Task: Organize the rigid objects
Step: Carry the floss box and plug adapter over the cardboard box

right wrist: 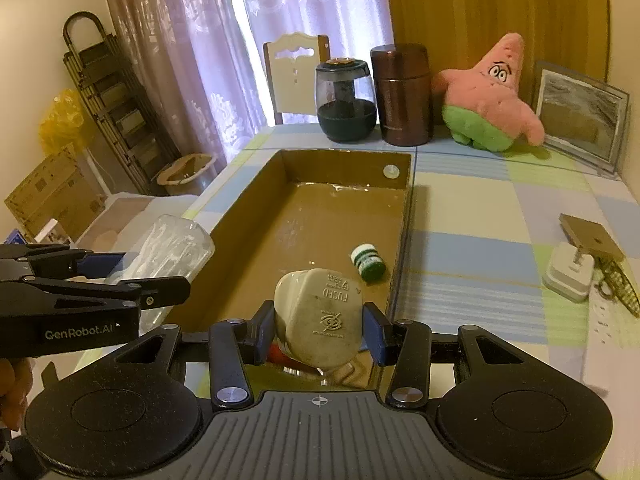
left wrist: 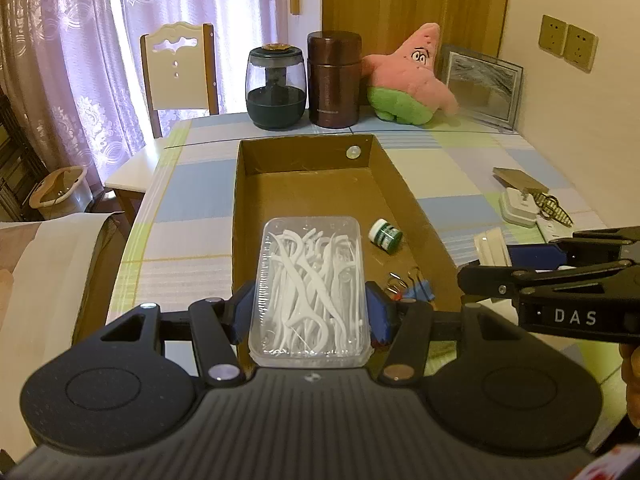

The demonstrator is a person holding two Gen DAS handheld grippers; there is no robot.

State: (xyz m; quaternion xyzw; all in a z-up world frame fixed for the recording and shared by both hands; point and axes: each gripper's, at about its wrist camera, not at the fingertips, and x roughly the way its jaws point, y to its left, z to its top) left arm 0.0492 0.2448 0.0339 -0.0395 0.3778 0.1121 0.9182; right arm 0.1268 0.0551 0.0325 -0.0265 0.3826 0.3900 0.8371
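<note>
My left gripper [left wrist: 306, 314] is shut on a clear plastic box of white floss picks [left wrist: 310, 288] and holds it over the near end of a shallow brown cardboard tray [left wrist: 404, 184]. My right gripper [right wrist: 318, 330] is shut on a cream fused plug [right wrist: 320, 312] over the tray's [right wrist: 248, 204] near end. A small green-and-white bottle [left wrist: 385, 235] lies on its side in the tray, also in the right wrist view [right wrist: 368, 261]. Small binder clips [left wrist: 408, 286] lie in the tray by the left gripper's right finger. The floss box [right wrist: 168, 246] shows at left in the right view.
A dark glass jar [left wrist: 276, 88], a brown canister [left wrist: 334, 80], a pink star plush [left wrist: 412, 80] and a framed picture [left wrist: 482, 84] stand at the table's back. A white adapter [right wrist: 570, 272], a tan block [right wrist: 592, 236] and a patterned clip [right wrist: 620, 284] lie right. A chair [left wrist: 180, 76] stands behind.
</note>
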